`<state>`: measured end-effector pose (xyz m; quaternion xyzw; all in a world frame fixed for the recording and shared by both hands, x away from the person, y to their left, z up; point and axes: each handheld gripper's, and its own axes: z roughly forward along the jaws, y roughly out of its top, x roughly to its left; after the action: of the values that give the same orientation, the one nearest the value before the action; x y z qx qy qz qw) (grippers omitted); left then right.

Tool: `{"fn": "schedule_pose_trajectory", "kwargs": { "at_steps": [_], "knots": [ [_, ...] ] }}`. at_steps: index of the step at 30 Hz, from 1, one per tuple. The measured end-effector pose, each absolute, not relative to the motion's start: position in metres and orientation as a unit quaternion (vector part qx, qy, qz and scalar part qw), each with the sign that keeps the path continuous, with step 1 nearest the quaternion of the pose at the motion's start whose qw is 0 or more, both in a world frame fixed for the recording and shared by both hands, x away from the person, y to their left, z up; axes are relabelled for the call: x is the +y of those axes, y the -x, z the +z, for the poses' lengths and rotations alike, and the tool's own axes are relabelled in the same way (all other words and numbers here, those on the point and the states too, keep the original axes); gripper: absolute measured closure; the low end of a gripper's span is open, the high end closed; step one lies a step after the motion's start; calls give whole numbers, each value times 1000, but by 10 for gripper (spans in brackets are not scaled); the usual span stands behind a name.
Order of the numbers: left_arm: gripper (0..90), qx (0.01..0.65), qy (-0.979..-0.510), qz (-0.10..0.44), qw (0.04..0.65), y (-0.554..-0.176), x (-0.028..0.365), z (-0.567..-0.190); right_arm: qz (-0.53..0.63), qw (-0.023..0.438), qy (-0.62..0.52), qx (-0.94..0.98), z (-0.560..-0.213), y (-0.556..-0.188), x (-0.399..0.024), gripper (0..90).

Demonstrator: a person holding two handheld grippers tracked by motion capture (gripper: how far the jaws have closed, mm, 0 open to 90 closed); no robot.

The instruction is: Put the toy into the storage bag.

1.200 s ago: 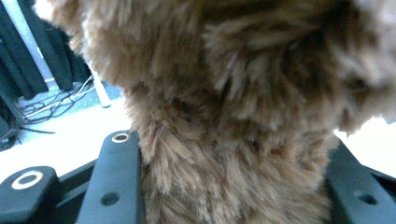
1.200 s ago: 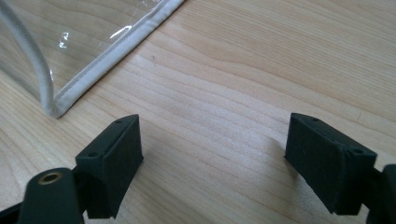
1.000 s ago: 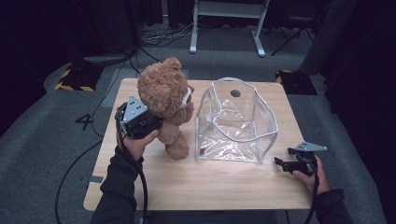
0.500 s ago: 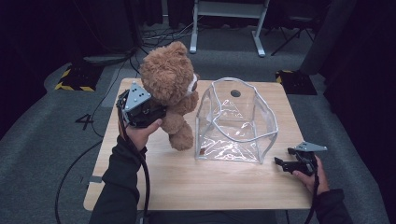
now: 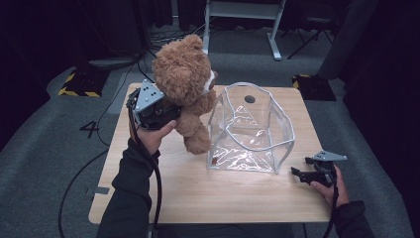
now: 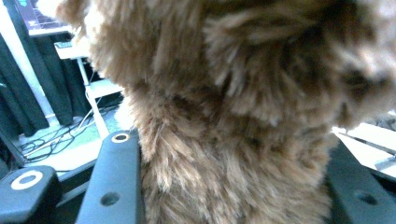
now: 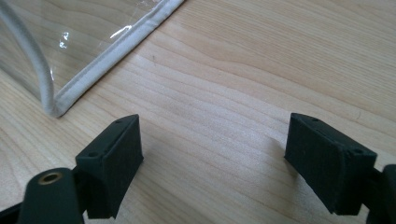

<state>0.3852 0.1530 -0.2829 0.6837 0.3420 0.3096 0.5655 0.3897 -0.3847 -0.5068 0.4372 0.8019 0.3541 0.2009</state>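
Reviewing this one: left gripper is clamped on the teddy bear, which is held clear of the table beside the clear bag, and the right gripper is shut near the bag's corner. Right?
Not quite. The right gripper is open, jaws wide apart over bare table with nothing between them, as the right gripper view shows. The rest holds: the left gripper clamps the teddy bear, lifted beside the clear bag.

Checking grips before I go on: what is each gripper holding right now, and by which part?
The left gripper is clamped on the teddy bear across its torso, the bear lifted off the table. The right gripper stands open and holds nothing.
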Motion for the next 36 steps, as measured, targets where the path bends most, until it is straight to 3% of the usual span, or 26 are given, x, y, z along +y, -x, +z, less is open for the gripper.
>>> {"fn": "schedule_pose_trajectory", "kwargs": {
  "at_steps": [36],
  "knots": [
    [519,291,-681,303,600,-393,102,-241,354,200,-437,802,-507,-390,-385,187]
  ]
}}
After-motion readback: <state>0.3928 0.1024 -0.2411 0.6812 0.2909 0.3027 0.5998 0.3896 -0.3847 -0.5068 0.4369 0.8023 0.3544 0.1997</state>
